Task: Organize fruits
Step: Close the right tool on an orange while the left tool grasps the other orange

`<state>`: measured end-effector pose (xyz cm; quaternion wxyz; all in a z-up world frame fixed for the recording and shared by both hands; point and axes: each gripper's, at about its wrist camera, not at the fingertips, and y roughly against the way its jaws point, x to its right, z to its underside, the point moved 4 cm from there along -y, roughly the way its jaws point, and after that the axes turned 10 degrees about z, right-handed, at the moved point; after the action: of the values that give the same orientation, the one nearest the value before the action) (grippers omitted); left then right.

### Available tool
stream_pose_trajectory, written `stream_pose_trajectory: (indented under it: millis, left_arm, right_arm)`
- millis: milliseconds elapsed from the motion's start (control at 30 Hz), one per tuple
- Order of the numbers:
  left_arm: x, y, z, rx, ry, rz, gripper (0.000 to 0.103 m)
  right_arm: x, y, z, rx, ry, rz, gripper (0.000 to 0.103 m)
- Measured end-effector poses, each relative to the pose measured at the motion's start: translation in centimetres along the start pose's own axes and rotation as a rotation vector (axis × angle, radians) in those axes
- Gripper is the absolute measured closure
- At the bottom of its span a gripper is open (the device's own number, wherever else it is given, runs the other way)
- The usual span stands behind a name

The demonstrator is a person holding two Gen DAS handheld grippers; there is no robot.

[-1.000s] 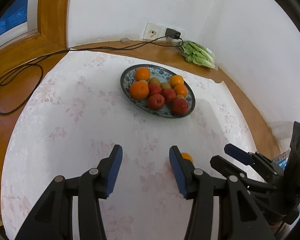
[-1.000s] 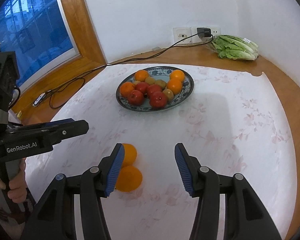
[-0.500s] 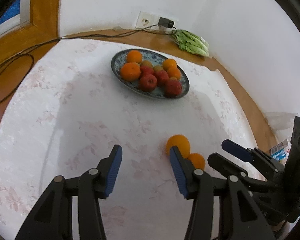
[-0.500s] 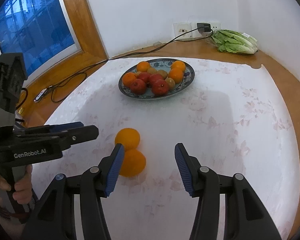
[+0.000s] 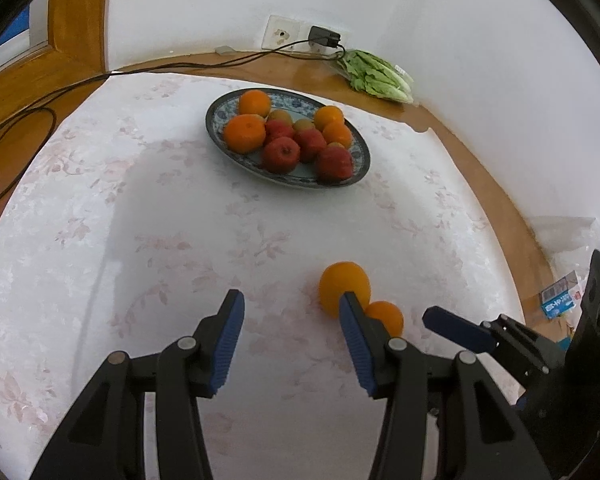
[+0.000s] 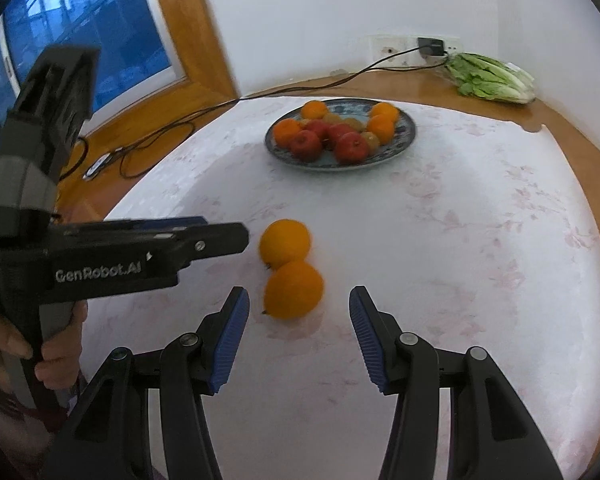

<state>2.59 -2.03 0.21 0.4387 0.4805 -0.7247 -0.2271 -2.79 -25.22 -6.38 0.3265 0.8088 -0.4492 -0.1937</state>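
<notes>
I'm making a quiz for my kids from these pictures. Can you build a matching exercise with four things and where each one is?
Things:
1. lettuce
2. apples
3. two loose oranges
4. charger

Places:
A. in the patterned plate
B. plugged into the wall socket
C. on the white cloth, ahead of the grippers
D. on the wooden ledge by the wall

Pairs: 1-D, 2-A, 3-C, 4-B

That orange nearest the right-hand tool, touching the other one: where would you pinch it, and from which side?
Probably across its widest middle. The near orange is round, so only the middle gives the jaws a firm seat. Come from the near side, above, as the right gripper already points, jaws left and right of it. The far orange touches its back, so those two flanks are the free ones.
</notes>
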Motion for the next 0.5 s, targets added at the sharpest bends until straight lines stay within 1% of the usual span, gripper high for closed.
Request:
stream_pose_trajectory:
  millis: [300, 333, 367, 433, 500]
  left_arm:
    - [-0.6, 0.0, 0.1, -0.002, 0.014, -0.015, 0.051]
    - [-0.6, 0.0, 0.1, -0.003, 0.014, -0.015, 0.051]
    - [-0.5, 0.0, 0.1, -0.003, 0.013, -0.013, 0.051]
    - [-0.4, 0.0, 0.1, -0.005, 0.012, -0.013, 0.051]
    - [-0.2, -0.1, -0.1, -0.006, 0.008, -0.012, 0.051]
  right_arm:
    - [-0.5, -2.0, -0.2, -0.017, -0.005, 0.01, 0.05]
    - [-0.3, -2.2, -0.2, -0.017, -0.012, 0.014, 0.052]
    - [-0.1, -2.3, -0.2, -0.019, -0.018, 0.015, 0.059]
    - [0.1, -2.6, -0.2, -0.028, -0.033, 0.0, 0.066]
    - [0.3, -2.5, -0.2, -0.03, -0.036, 0.004, 0.066]
